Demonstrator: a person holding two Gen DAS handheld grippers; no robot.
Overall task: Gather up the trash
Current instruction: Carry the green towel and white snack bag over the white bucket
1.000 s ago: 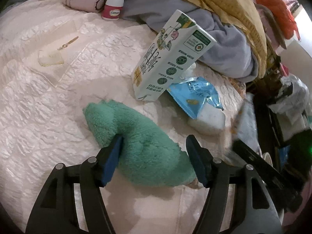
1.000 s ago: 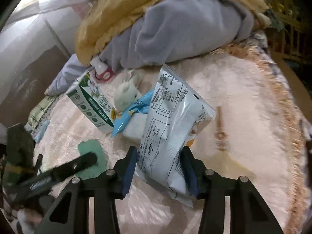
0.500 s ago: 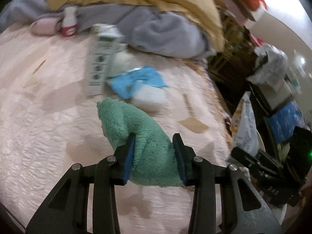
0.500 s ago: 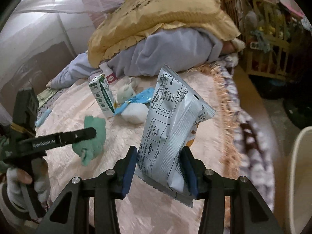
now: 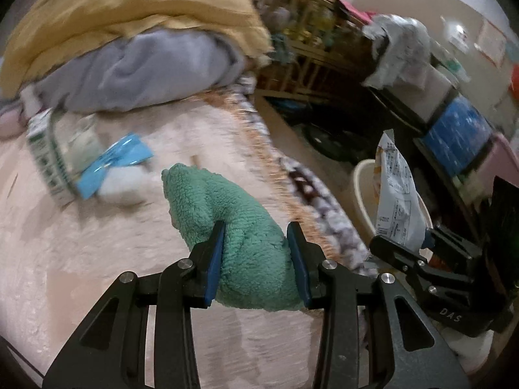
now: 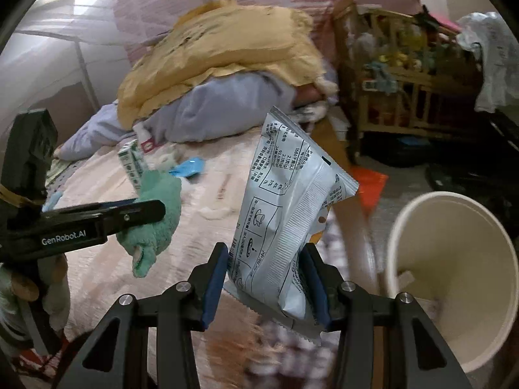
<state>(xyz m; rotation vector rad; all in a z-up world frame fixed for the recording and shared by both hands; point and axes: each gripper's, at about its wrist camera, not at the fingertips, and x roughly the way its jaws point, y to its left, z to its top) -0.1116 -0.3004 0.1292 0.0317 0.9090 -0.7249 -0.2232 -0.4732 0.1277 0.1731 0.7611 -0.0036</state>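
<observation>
Right wrist view: cream waste bin (image 6: 454, 285), mouth up beside the bed (image 6: 201, 227), sits just right of the snack wrapper (image 6: 285, 227) pinched by the right gripper (image 6: 264, 287), apparently for dropping. Further left, the left gripper (image 5: 256, 259) clamps a green fleece sock (image 5: 227, 214), lifted off the bed.
</observation>
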